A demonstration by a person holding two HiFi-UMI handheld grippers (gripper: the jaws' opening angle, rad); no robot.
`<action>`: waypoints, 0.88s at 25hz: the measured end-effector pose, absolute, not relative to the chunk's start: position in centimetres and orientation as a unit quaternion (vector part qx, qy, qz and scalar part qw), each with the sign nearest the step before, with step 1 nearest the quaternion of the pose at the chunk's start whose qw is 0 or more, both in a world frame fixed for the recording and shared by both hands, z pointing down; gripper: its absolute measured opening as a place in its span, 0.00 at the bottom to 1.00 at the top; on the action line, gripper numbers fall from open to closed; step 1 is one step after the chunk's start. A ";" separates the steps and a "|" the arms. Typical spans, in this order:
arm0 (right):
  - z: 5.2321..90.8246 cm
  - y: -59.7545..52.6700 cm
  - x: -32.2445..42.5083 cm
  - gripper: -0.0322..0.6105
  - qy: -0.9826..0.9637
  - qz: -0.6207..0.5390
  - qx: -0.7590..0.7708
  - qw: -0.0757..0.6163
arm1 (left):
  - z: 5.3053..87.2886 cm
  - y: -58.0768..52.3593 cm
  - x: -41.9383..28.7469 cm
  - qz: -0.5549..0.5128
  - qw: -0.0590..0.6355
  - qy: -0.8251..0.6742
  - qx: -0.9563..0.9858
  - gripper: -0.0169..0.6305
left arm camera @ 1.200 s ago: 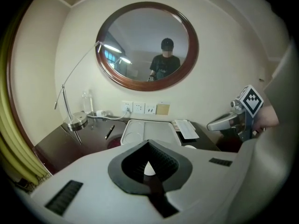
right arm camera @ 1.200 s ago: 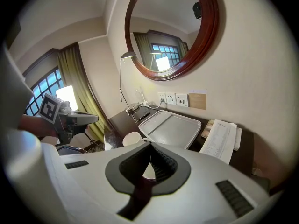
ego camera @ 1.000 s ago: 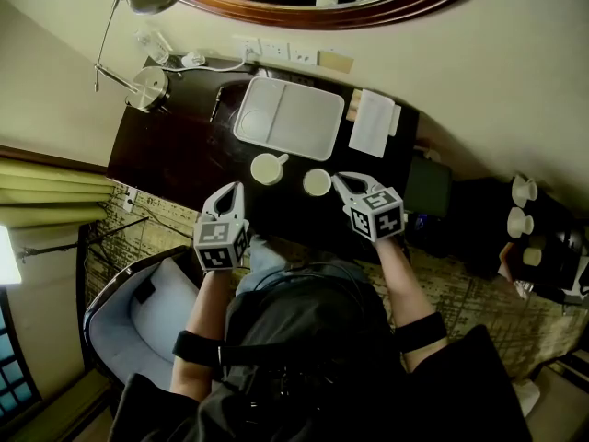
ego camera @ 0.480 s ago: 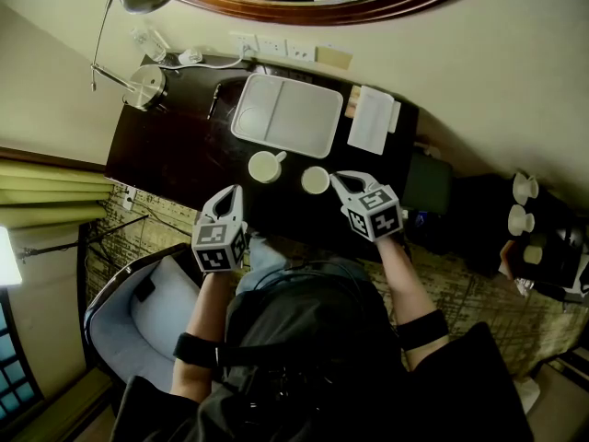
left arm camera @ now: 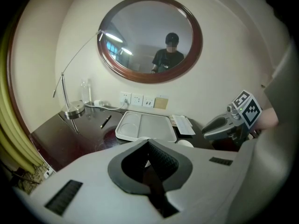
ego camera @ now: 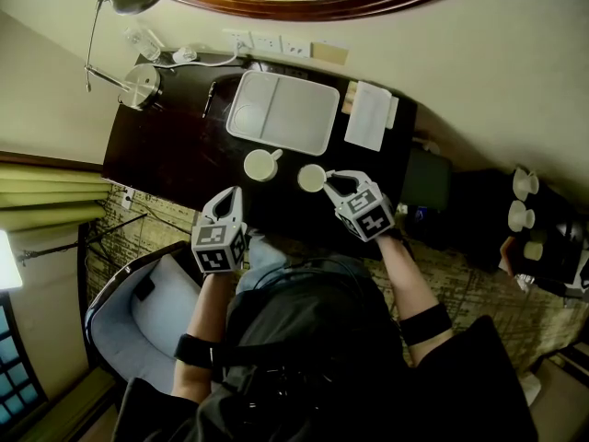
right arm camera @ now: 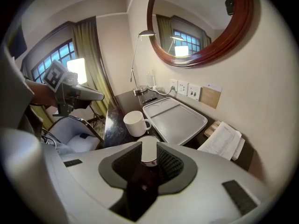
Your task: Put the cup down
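The right gripper has just opened its jaws a little, with the cup between them on the table. The left gripper is closed tight and empty.

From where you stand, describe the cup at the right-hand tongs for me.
Find the dark desk under the oval mirror; before its white tray stand two white cups. It is the right cup, in the gap of the right tongs, whose jaws have just been opening; the left cup shows its handle and stands free.
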State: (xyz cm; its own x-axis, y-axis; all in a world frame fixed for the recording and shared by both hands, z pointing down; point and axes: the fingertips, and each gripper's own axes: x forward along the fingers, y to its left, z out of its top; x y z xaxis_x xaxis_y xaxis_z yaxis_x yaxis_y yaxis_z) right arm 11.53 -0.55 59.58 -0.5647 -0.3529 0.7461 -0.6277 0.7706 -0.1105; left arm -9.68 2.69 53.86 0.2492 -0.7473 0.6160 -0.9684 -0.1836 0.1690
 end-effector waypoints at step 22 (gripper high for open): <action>65.6 0.1 7.6 0.70 -0.819 -0.079 -0.013 0.569 | 55.6 3.0 -11.3 0.206 0.299 -0.591 0.721 0.00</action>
